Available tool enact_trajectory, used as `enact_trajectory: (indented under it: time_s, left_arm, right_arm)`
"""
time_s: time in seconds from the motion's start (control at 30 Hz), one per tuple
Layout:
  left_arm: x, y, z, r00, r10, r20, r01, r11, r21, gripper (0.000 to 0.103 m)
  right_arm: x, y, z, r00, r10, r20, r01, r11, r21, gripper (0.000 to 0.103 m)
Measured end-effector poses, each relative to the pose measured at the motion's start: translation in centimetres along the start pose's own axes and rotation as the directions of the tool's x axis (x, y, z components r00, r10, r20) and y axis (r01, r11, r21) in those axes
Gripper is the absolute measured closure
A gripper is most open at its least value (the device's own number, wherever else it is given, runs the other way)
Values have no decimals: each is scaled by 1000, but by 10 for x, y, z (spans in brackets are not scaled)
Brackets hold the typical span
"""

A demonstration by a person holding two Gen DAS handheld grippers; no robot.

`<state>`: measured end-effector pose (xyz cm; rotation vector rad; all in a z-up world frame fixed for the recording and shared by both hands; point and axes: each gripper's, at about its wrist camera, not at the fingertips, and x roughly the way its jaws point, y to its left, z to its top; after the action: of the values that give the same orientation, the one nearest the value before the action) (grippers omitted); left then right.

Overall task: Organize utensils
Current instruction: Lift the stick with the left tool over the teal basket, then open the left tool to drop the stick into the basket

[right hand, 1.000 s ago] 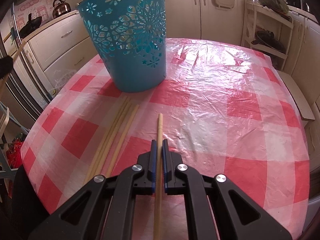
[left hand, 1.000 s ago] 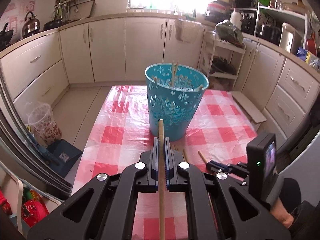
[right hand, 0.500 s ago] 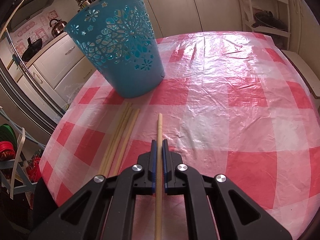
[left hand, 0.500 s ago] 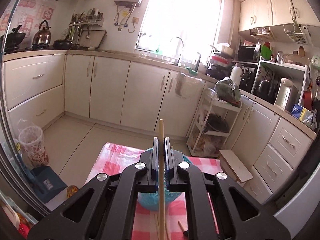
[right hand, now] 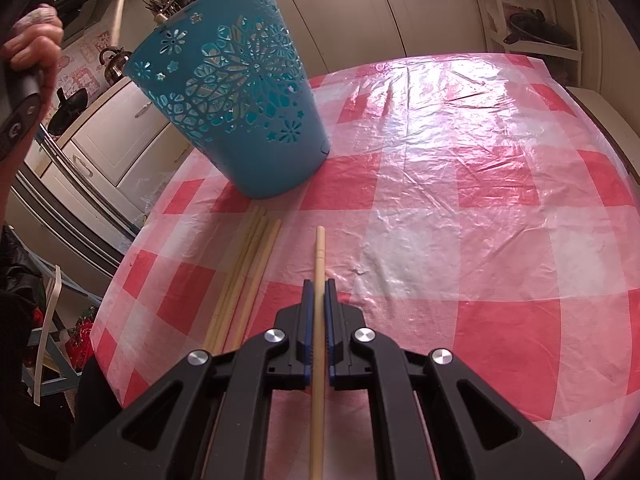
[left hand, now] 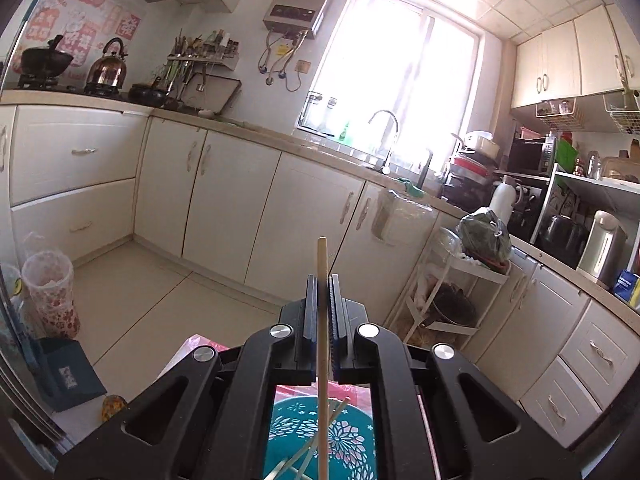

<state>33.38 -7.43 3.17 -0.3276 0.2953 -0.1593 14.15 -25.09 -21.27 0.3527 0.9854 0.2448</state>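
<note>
Wooden chopsticks fill both my grippers. My left gripper is clamped on one chopstick, which runs straight up between the jaws and sticks out past their tips. Below that gripper, seen through its frame, is the open top of the blue bin, with a few sticks leaning inside it. Beyond are cream cabinets, a bright window and a tap.

My right gripper is clamped on a second chopstick, angled down over the table, which is covered in a red and white checked cloth under clear plastic. That stick's tip points toward the far side of the table.

Just left of it, a loose bundle of more chopsticks lies on the cloth, side by side, its far end close to the foot of the bin. The bin stands on the table's far left part, its wall cut through with flower shapes.

At the upper left edge of the right view, a hand grips a black handle, and a pale stick rises beside it, near the bin's rim.
</note>
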Motion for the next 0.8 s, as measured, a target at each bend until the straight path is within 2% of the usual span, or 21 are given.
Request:
enact_trajectory:
  time_s: [0.1, 0.2, 0.33, 0.47, 0.53, 0.57, 0.67, 0.7, 0.8]
  left_arm:
    - [13, 5, -15, 1000, 21, -8, -21, 1000, -15, 98]
    - [23, 6, -28, 999, 28, -34, -28, 1000, 9, 98]
    - [29, 2, -43, 996, 38, -84, -32, 997, 73, 98]
    - [35, -5, -60, 983, 74, -169, -45, 985, 169, 98]
    - [30, -5, -65, 976, 95, -194, -54, 977, 206, 94]
    - [23, -3, -66, 974, 108, -198, -64, 974, 216, 87]
    - [-9, 8, -65, 977, 144, -159, -108, 970, 216, 52]
    - [-23, 13, -65, 978, 158, -136, -126, 968, 216, 46]
    - [-62, 32, -67, 978, 181, -104, -156, 965, 211, 38]
  right_arm:
    - [0, 0, 0, 1000, 3, -1, -3, 1000, 2, 97]
    - [1, 1, 0, 1000, 3, -1, -3, 1000, 2, 97]
    - [1, 1, 0, 1000, 5, -2, -5, 1000, 4, 97]
    - [1, 1, 0, 1000, 5, -1, -5, 1000, 4, 97]
    - [1, 1, 0, 1000, 4, -1, -4, 1000, 4, 97]
    - [1, 1, 0, 1000, 5, -1, -5, 1000, 4, 97]
    - [1, 0, 1, 1000, 8, -3, -8, 1000, 7, 97]
    - [1, -1, 0, 1000, 11, -3, -11, 1000, 10, 97]
    - [0, 1, 0, 1000, 4, -3, -4, 1000, 4, 97]
